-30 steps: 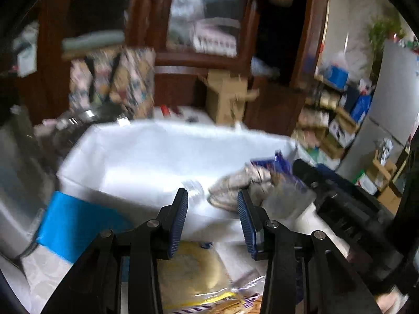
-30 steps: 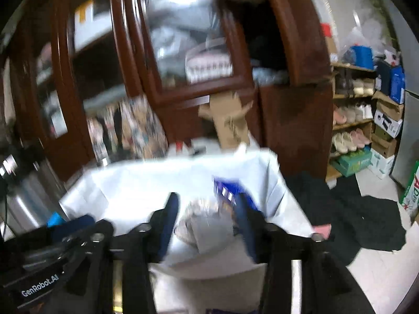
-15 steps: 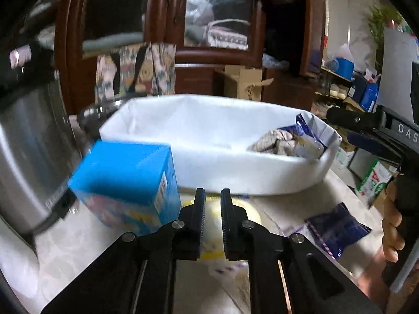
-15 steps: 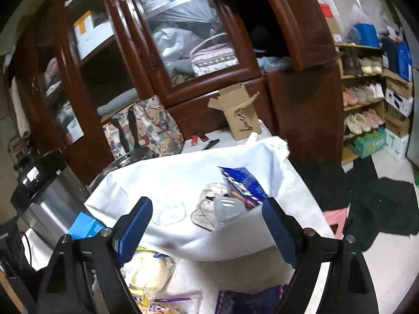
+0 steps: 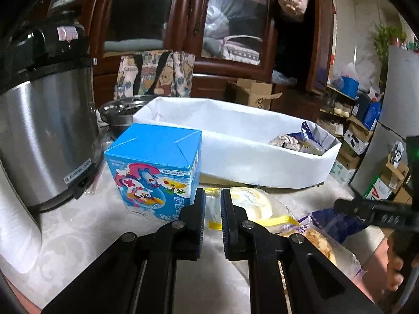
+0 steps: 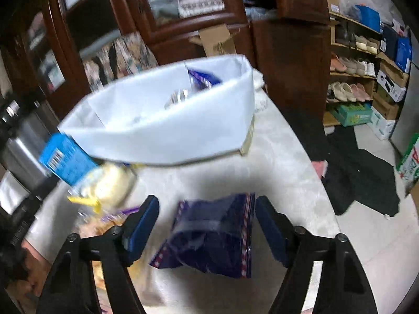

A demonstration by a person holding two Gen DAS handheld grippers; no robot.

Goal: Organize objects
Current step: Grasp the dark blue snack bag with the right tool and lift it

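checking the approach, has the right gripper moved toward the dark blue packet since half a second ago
Yes. The right gripper has come down: the white bin sits higher in view and the dark blue packet now lies between its closing jaws.

The left wrist view sits low and close over the table (image 5: 78, 235), facing across it toward the white basket (image 5: 262, 167) and the wooden cabinet (image 5: 183, 26) behind. The right wrist view looks from higher, tilted steeply down at the table (image 6: 275, 170). Both share the basket (image 6: 170, 136), blue box (image 5: 154, 172) (image 6: 65, 162) and cabinet (image 6: 288, 52).
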